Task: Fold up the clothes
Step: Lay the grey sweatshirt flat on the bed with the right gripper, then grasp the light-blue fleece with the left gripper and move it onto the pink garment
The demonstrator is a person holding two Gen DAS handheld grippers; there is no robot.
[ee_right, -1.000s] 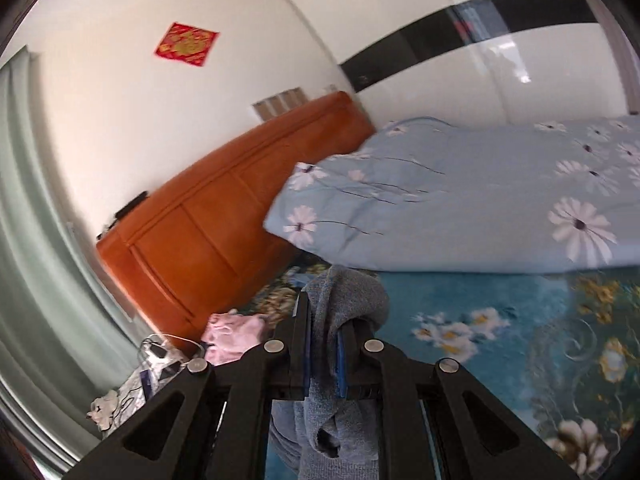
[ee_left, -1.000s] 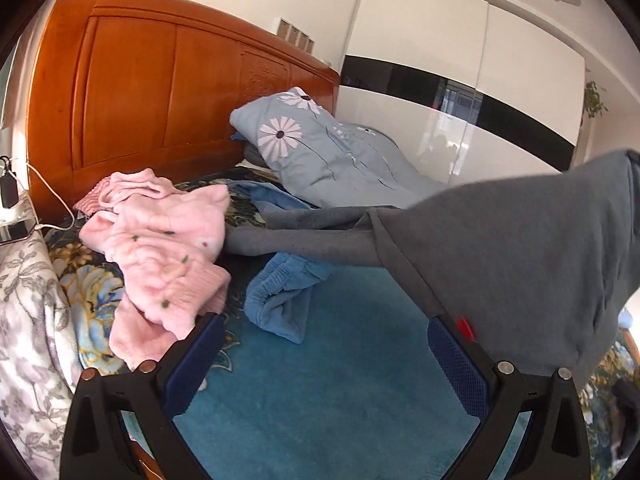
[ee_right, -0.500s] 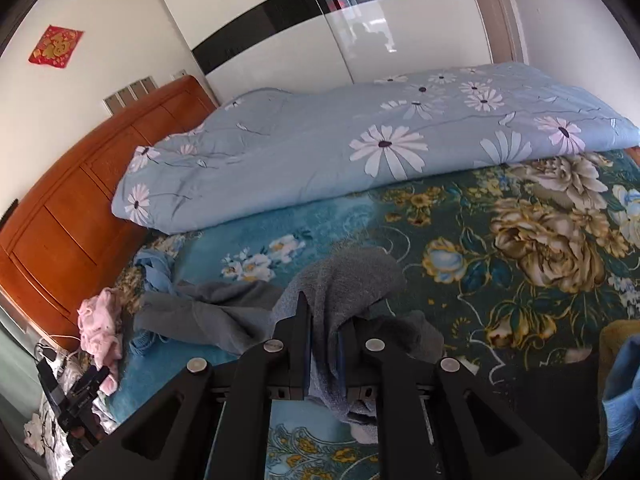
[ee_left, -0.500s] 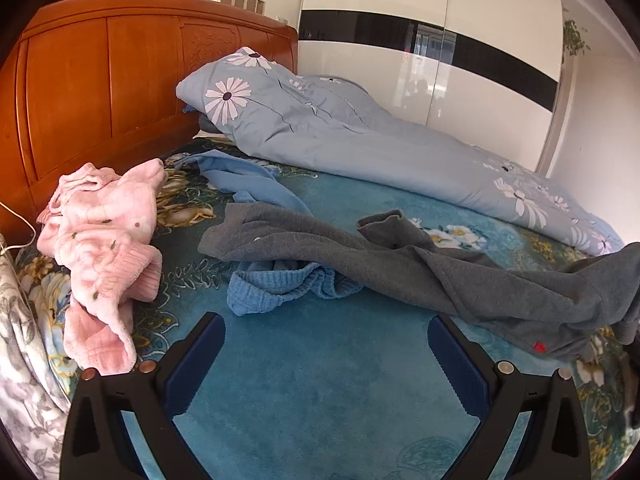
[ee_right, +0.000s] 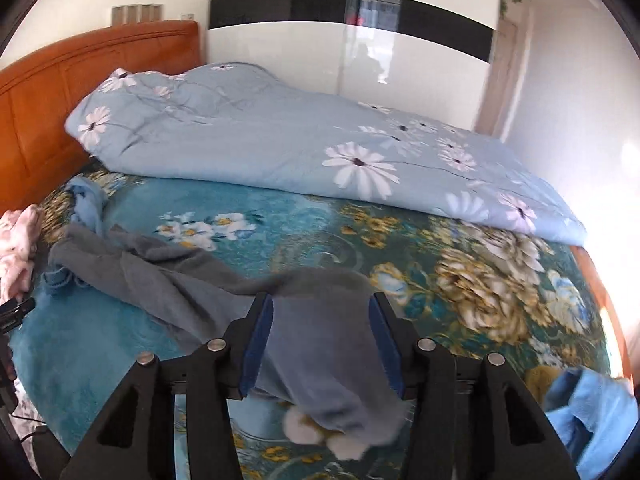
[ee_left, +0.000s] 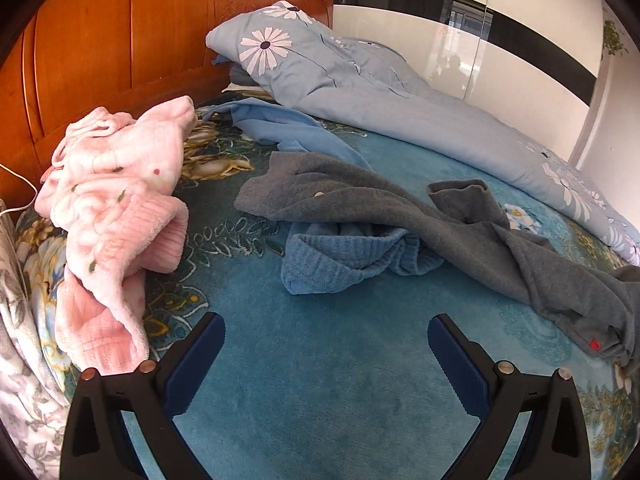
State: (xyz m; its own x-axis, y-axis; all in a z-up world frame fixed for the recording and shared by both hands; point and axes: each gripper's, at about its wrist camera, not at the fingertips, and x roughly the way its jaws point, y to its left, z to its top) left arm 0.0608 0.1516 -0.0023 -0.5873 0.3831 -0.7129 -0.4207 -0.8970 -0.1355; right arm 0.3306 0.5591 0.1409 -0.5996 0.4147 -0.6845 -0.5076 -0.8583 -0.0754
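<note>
A grey garment (ee_left: pixel 400 204) lies stretched in a crumpled strip across the teal floral bedspread (ee_left: pixel 320 380), over a blue knit garment (ee_left: pixel 340 268). My left gripper (ee_left: pixel 326 332) is open and holds nothing, hovering just short of both. In the right wrist view the grey garment (ee_right: pixel 160 276) runs from the left to my right gripper (ee_right: pixel 322 306). That gripper stands open, with the blurred end of the grey cloth lying loose between its fingers (ee_right: pixel 260 320). A pink fleece garment (ee_left: pixel 116 208) is heaped at the left near the headboard.
A light blue daisy quilt (ee_right: pixel 300 148) lies bunched along the far side of the bed. The wooden headboard (ee_left: pixel 120 40) stands at the left, with a white wardrobe (ee_right: pixel 280 60) behind. Another light blue cloth (ee_right: pixel 592 412) sits at the bed's near right corner.
My right gripper has gone from shut on the grey garment to open, and the cloth has dropped onto the bed. Both views have swung down toward the bedspread.
</note>
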